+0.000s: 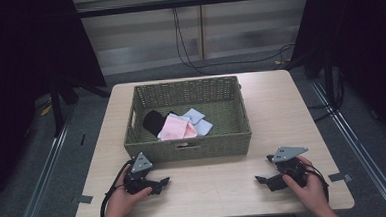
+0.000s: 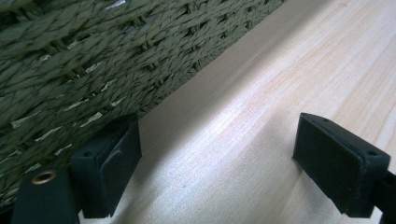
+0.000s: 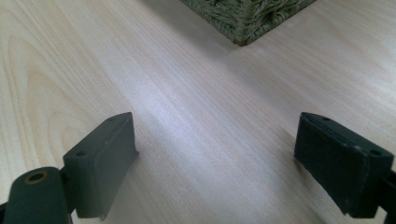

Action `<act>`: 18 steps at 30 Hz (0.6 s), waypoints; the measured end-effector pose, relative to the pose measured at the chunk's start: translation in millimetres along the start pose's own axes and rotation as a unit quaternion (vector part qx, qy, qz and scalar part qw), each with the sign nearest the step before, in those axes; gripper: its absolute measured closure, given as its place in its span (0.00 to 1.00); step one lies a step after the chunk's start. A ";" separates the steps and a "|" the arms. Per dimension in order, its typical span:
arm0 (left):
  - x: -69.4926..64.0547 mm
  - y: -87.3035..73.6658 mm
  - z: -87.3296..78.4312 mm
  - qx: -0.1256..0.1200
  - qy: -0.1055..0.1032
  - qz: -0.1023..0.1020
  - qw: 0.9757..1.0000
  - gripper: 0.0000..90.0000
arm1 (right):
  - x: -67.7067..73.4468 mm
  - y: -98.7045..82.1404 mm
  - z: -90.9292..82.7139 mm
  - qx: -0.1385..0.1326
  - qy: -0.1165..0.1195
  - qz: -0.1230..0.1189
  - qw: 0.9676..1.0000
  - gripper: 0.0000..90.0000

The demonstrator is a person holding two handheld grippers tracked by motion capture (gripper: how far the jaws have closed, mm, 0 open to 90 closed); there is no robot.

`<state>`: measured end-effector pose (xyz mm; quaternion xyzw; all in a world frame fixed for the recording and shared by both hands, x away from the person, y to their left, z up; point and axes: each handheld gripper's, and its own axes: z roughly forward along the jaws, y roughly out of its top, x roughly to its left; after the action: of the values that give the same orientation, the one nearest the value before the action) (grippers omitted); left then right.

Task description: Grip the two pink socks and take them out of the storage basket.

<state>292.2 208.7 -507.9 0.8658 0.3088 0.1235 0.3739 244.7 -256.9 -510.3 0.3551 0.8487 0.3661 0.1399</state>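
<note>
A green woven basket (image 1: 189,147) stands in the middle of the wooden table (image 1: 281,109). Inside it lie a black cloth (image 1: 153,122), a pink cloth (image 1: 176,128) and a pale blue cloth (image 1: 197,120). My left gripper (image 1: 163,181) rests on the table in front of the basket's left corner, open, with only bare wood between its jaws (image 2: 215,158). The basket's woven wall (image 2: 70,70) is close on its left side. My right gripper (image 1: 261,179) rests near the front right, open and empty (image 3: 215,158), with the basket's corner (image 3: 247,18) farther off.
Black stands and dark curtains flank the table. Cables hang down the wall behind it. Tape marks sit at the table's front corners (image 1: 340,177). Bare wood lies between the two grippers along the front edge.
</note>
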 end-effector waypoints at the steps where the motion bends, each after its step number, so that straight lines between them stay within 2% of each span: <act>1: 0.0 0.0 0.0 0.000 0.000 0.000 1.000 0.16 | 0.0 0.0 0.0 0.000 0.000 0.000 1.000 0.13; 5: -0.7 -0.1 0.4 0.000 -0.003 -0.004 1.000 0.15 | -0.1 0.0 0.1 0.000 0.000 0.000 1.000 0.13; 6: -1.0 0.2 -0.1 0.004 -0.005 0.005 1.000 0.14 | -0.1 0.0 0.1 0.000 -0.001 0.001 1.000 0.13; 8: -1.9 0.8 -0.5 0.007 -0.012 0.006 1.000 0.14 | -0.2 0.0 0.1 0.000 0.000 0.001 1.000 0.13; 9: -2.6 2.1 -1.5 0.010 -0.014 0.004 1.000 0.19 | -0.1 0.0 0.1 0.000 -0.001 0.001 1.000 0.13; 10: -3.6 6.4 -4.2 0.025 -0.032 -0.018 0.999 0.19 | -0.2 0.0 0.1 0.000 -0.001 0.001 1.000 0.13; 13: -3.6 12.1 -7.8 0.031 -0.035 -0.017 0.999 0.24 | -0.1 0.0 0.0 0.001 -0.001 0.002 1.000 0.13; 14: -3.9 19.2 -11.8 0.024 -0.043 -0.031 0.998 0.24 | -0.2 0.0 0.1 0.001 -0.001 0.001 1.000 0.13; 17: -3.0 27.9 -17.1 0.019 -0.048 -0.036 0.998 0.25 | -0.2 0.0 0.1 0.000 0.000 0.001 1.000 0.13; 18: -2.0 37.0 -22.6 0.019 -0.055 -0.040 0.998 0.25 | -0.2 -0.1 0.0 0.001 -0.001 0.001 1.000 0.13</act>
<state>297.0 200.8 -465.5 0.8652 0.3245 0.0548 0.3783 244.8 -257.1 -510.3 0.3564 0.8485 0.3653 0.1396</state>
